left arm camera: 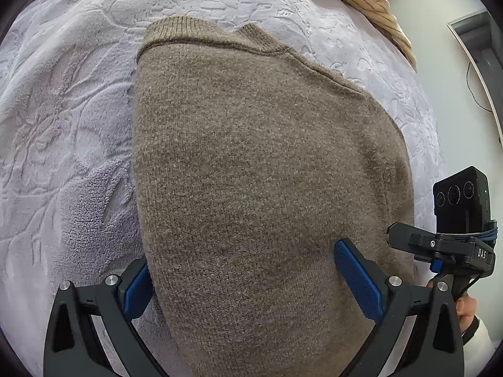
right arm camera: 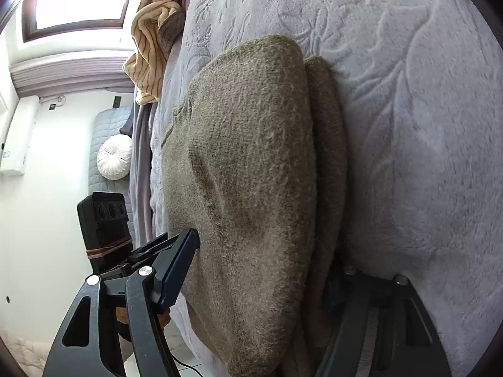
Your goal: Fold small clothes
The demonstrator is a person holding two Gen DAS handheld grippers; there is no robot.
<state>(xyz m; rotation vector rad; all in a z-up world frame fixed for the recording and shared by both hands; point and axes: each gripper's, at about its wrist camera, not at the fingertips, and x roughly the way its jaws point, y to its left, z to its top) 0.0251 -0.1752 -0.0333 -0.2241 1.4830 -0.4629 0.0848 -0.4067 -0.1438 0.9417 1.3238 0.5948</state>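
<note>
A: Start at the left gripper [left arm camera: 251, 282]. How do its fingers stand?

B: Spread wide. The blue pads [left arm camera: 358, 282] sit on either side of the brown knitted sweater [left arm camera: 251, 172], one at the lower left of the frame and one at the lower right. Neither visibly squeezes the knit.

A: And the right gripper [right arm camera: 261, 270]?

B: Also well apart. One finger [right arm camera: 176, 270] lies against the sweater's near edge at the lower left of its view. The other is under the folded layers at the lower right, mostly hidden. I cannot tell whether the pads press the cloth.

A: Where is the sweater?

B: Folded on a pale embossed blanket [left arm camera: 78, 125], filling the middle of both views, with its ribbed band toward the top of the left view.

A: Anything further out?

B: A cream striped cloth [right arm camera: 154, 28] at the upper left of the right view, and a round white cushion [right arm camera: 114, 157] at mid-left.
</note>
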